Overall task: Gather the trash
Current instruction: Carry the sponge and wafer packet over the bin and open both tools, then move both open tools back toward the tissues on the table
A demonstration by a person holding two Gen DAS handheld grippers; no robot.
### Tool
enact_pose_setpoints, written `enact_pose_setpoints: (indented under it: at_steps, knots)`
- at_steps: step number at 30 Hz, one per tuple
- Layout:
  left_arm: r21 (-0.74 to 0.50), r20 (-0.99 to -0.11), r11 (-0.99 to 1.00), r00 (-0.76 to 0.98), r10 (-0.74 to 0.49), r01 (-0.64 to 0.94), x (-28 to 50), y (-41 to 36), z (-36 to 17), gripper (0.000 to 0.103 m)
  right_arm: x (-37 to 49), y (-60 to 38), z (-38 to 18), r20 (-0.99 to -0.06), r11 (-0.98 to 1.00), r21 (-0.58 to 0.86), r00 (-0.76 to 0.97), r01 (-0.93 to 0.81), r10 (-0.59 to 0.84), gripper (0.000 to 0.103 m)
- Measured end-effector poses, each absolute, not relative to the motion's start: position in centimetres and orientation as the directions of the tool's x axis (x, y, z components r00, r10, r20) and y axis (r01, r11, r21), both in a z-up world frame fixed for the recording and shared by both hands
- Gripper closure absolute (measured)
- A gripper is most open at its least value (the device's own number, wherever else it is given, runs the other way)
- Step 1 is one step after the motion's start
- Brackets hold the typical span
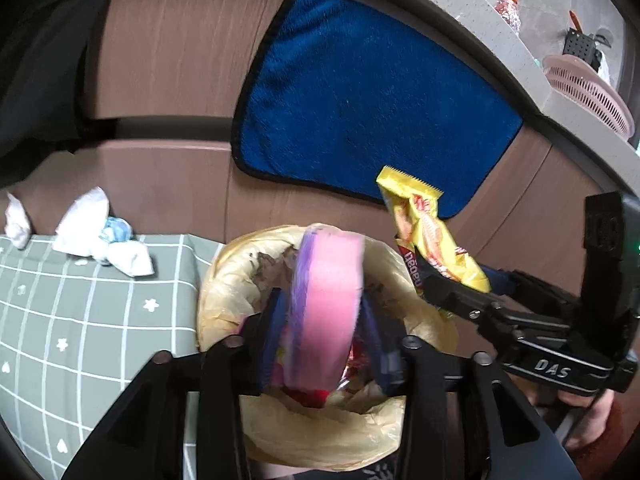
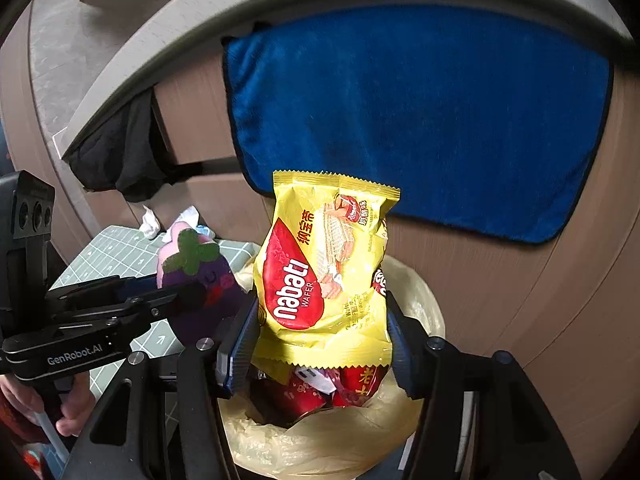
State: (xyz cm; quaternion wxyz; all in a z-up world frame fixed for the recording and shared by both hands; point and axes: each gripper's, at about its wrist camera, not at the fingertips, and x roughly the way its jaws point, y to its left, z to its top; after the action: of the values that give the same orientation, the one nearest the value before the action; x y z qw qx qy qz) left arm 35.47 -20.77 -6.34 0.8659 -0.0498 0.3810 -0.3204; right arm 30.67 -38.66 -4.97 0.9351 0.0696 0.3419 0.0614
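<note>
Holding both loads over the bin (image 2: 416, 292), we have trash in each hand. Our right tongs (image 2: 324, 344) are pinching a yellow wafer packet (image 2: 324, 268) across its lower half, top end standing up above the fingers. Our left tongs (image 1: 320, 320) are clamped on a soft toy (image 1: 324, 304), pink and purple, shaped like a purple fruit in the right view; it sits squeezed between the pads. Bin lined with a pale bag sits right below both tongs, red wrappers (image 2: 304, 396) already inside.

Packet looks light, crinkly, slippery film, probably near empty; we judge a grip across the flat middle is safest, since a pinch on the sealed edge could slide. Toy looks soft and squashy, light, no breakage risk; holding its thick middle works.

Beyond our left tongs, to the left, crumpled tissues (image 1: 88, 224) lie on the checked surface (image 1: 60, 320), still to be collected. Tissues will be feather-light and limp; pinch them at the bunched centre.
</note>
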Motion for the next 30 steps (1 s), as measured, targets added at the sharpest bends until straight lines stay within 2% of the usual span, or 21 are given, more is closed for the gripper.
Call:
enact_pose_setpoints:
  at_steps: [4,11,18,30]
  knots:
    - [-0.378,-0.616,0.793,0.510,-0.601,0.478,36.0,-19.7,-6.2,0.053,30.9,-39.1,-5.9,-0.647,0.983,0.182,0.749,-0.029,0.142,0.042]
    - [-0.380,-0.587,0.802,0.550,-0.594,0.461,34.6,-17.3,-3.8,0.053,30.3,-38.7,-5.1,-0.646,0.982,0.187,0.752,-0.013,0.133,0.038]
    - [-0.350,-0.522,0.803,0.611,-0.595,0.482,30.5,-14.4,1.1,0.053,26.8,-35.7,0.2,-0.577,0.990,0.129,0.808,-0.050,0.116,0.038]
    - [-0.380,-0.340,0.779,0.708,-0.619,0.499,23.4,-7.6,10.4,0.053,20.8,-29.4,10.2,-0.426,0.994,0.035,0.898,-0.108,0.112,0.034]
